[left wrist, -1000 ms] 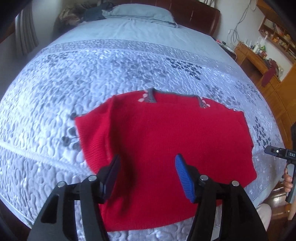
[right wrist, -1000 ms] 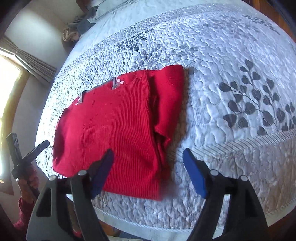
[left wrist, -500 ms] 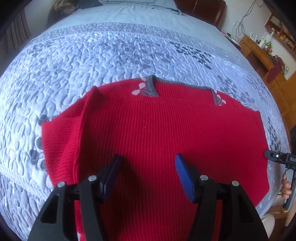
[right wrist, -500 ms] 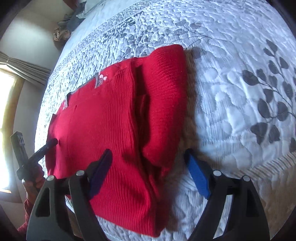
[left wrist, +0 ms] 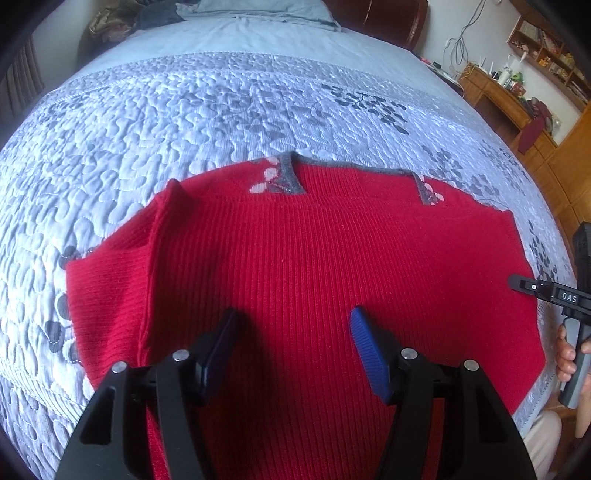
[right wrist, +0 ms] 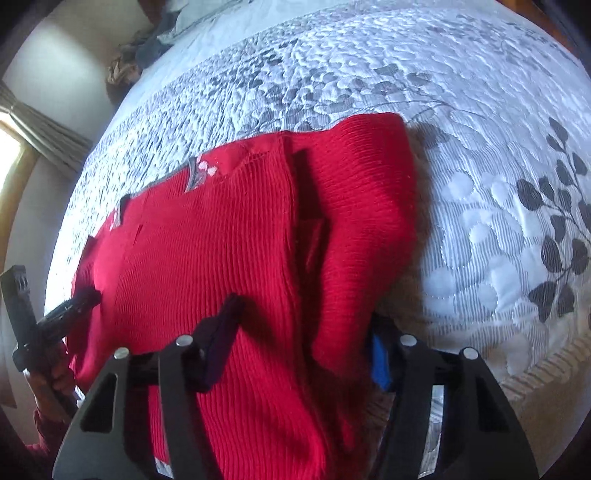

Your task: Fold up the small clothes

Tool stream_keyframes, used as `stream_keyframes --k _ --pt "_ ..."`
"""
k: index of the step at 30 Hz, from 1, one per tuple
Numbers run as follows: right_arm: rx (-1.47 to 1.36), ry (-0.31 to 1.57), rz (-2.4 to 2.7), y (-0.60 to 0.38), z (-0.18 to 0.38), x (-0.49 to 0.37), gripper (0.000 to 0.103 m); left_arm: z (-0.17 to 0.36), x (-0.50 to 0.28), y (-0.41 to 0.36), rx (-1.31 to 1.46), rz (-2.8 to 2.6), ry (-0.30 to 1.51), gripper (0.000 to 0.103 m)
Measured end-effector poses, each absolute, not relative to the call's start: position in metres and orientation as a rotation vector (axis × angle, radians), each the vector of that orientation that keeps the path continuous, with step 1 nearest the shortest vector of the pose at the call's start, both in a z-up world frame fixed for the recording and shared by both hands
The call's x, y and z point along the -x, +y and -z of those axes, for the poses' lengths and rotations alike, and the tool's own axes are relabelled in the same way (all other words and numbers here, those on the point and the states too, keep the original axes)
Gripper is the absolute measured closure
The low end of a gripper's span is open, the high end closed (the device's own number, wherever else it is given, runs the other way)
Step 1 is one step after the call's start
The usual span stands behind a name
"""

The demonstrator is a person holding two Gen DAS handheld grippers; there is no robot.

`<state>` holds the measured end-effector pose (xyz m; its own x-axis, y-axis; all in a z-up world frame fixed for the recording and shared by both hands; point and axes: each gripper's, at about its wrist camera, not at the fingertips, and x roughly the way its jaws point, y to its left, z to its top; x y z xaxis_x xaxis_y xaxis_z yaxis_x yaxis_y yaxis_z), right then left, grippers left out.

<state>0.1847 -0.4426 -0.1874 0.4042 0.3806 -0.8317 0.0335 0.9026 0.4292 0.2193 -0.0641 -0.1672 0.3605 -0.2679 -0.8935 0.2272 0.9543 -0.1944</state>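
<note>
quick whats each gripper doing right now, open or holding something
Left gripper: open above the red sweater, holding nothing.
Right gripper: jaws closing, the sweater's folded edge between them, not clamped yet.

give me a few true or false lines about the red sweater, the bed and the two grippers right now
1. The red sweater lies on a quilted bedspread. True.
2. The sweater's neckline trim is yellow. False: it is grey with pale flowers.
3. The left gripper is clamped shut on a sock. False: its jaws stand open over the sweater, with no sock in view.
4. The right gripper straddles the sweater's folded edge. True: its jaws are closing with that fabric between them.
5. A pillow lies at the bed's far end. True.
</note>
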Motion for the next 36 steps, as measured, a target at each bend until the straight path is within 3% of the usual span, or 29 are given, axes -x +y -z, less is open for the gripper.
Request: stream_keyframes --k 8,10,13,36 --pt "-0.394 1.149 -0.22 -0.427 0.177 -0.184 0.056 0.167 -0.218 -0.062 0.046 0.357 1.156 0.04" --pt "-0.397 1.162 -0.225 -0.424 0.18 -0.185 0.068 0.166 -0.217 -0.063 0.044 0.357 1.153 0.04" --pt "-0.465 1.175 -0.23 -0.429 0.191 -0.187 0.072 0.166 -0.216 -0.065 0.031 0.356 1.146 0.04" --pt "-0.439 1.206 -0.117 -0.417 0.195 -0.192 0.073 0.171 -0.212 -0.069 -0.003 0.364 1.118 0.039"
